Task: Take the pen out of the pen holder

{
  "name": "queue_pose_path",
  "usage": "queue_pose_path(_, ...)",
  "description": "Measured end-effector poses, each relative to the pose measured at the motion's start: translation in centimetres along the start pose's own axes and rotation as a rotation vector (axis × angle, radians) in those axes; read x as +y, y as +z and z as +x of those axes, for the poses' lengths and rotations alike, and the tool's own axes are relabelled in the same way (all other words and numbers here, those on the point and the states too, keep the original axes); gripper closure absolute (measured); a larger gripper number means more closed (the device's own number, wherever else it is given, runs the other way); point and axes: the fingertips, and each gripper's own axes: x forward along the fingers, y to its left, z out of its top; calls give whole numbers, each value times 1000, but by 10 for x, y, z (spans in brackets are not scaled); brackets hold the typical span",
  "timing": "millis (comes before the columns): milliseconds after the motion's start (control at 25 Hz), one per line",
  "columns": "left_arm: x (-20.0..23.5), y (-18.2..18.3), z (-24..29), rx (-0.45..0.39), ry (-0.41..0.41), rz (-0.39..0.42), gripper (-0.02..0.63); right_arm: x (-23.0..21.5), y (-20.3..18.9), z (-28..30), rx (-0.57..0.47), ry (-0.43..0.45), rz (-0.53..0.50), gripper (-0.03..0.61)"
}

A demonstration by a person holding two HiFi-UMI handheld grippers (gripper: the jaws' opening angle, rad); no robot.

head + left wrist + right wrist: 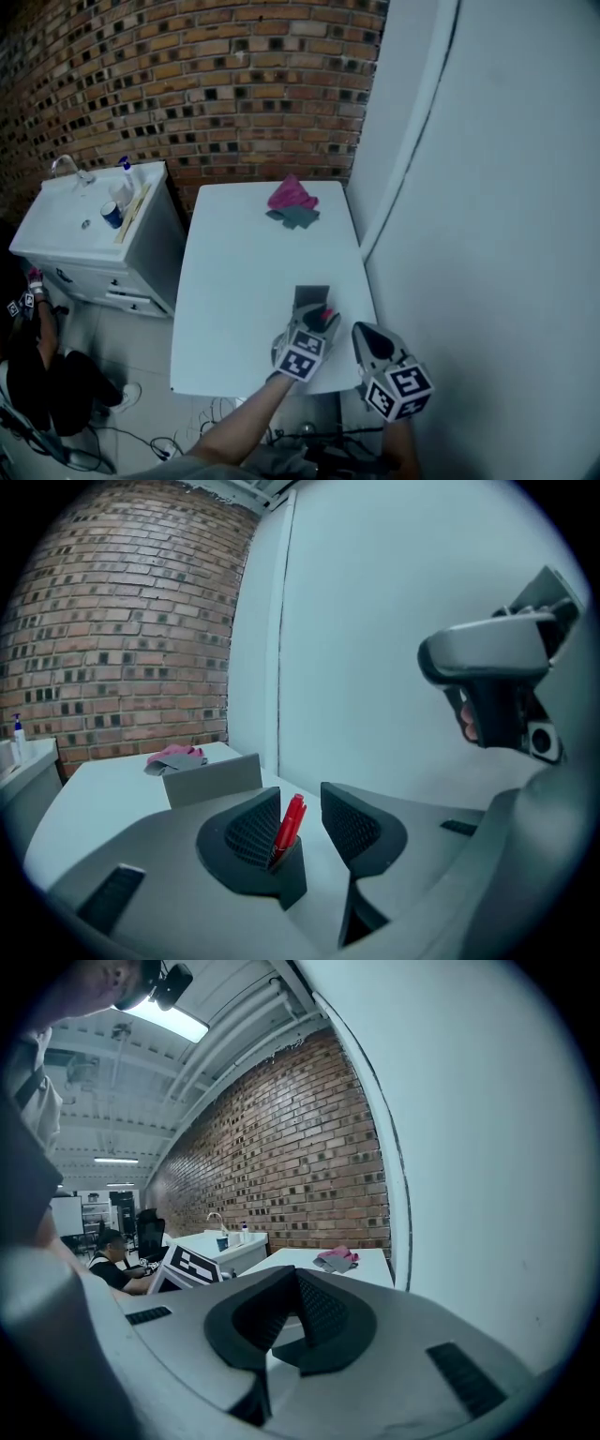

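A red pen [289, 823] stands tilted in a small dark grey holder [289, 874] near the front of the white table [234, 281]. My left gripper [300, 795] is open around the pen. The pen's top sits between the ribbed pads, close to the left pad, and I cannot tell whether they touch. In the head view, the left gripper [323, 321] lies over the holder and only a bit of red pen [328, 313] shows. My right gripper [297, 1277] is shut on nothing, and the right gripper [367, 334] hangs just right of the left one at the table's front corner.
A light grey box [312, 296] stands just beyond the pen. A pink and grey cloth [293, 202] lies at the table's far end. A white wall [487, 187] runs along the table's right side. Left of the table is a white sink cabinet [94, 225].
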Motion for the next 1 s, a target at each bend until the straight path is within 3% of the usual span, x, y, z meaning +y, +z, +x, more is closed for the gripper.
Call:
queue_pose_path(200, 4, -4, 8, 55, 39, 13, 495, -8, 6, -6, 7, -16, 3, 575)
queue_pose_path(480, 7, -3, 8, 67, 65, 31, 537, -12, 8, -7, 3, -13, 4, 575)
queue_pose_path(1000, 26, 34, -31, -62, 94, -22, 557, 5, 17, 0, -26, 31, -13, 575)
